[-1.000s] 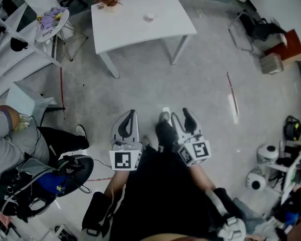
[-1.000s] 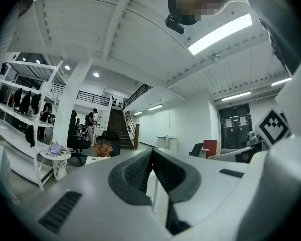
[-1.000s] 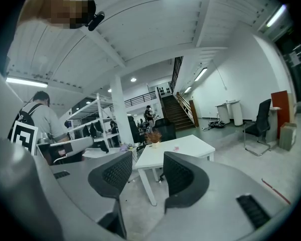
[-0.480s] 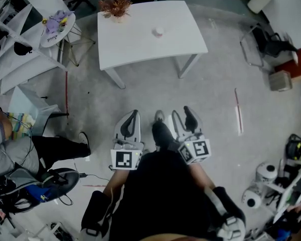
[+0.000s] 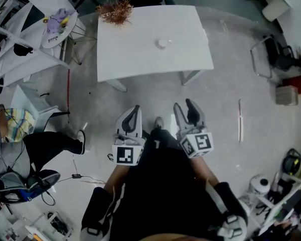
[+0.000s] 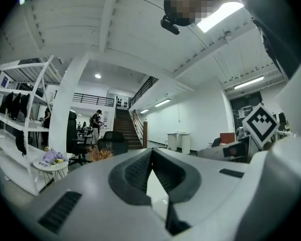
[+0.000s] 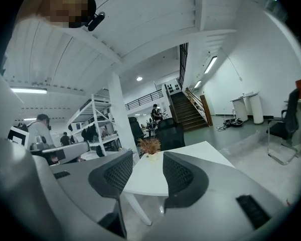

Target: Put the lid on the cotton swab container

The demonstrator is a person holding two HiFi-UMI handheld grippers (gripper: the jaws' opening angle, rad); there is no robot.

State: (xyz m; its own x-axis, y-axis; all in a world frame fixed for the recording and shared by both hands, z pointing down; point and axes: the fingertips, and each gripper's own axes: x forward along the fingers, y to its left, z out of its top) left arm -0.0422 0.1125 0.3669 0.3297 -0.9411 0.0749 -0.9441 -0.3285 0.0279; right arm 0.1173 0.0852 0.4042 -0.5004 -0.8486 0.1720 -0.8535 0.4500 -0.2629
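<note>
A small round white container (image 5: 162, 43) stands alone on the white table (image 5: 140, 54), far ahead of both grippers; I cannot make out a separate lid at this distance. My left gripper (image 5: 132, 115) is held low in front of my body, shut with nothing in it; in the left gripper view its pads (image 6: 140, 169) meet. My right gripper (image 5: 185, 109) is beside it, open and empty. In the right gripper view the white table (image 7: 155, 177) shows through the gap between its fingers.
A dried plant (image 5: 115, 11) sits at the table's far left corner. A seated person (image 5: 15, 149) and floor cables are at my left. A round side table (image 5: 57, 24) and shelving stand at the far left. A chair (image 5: 271, 59) and a box (image 5: 286, 94) are at the right.
The white table has come nearer and lower in the head view as I walk toward it. Both grippers keep the same pose, left shut and right open.
</note>
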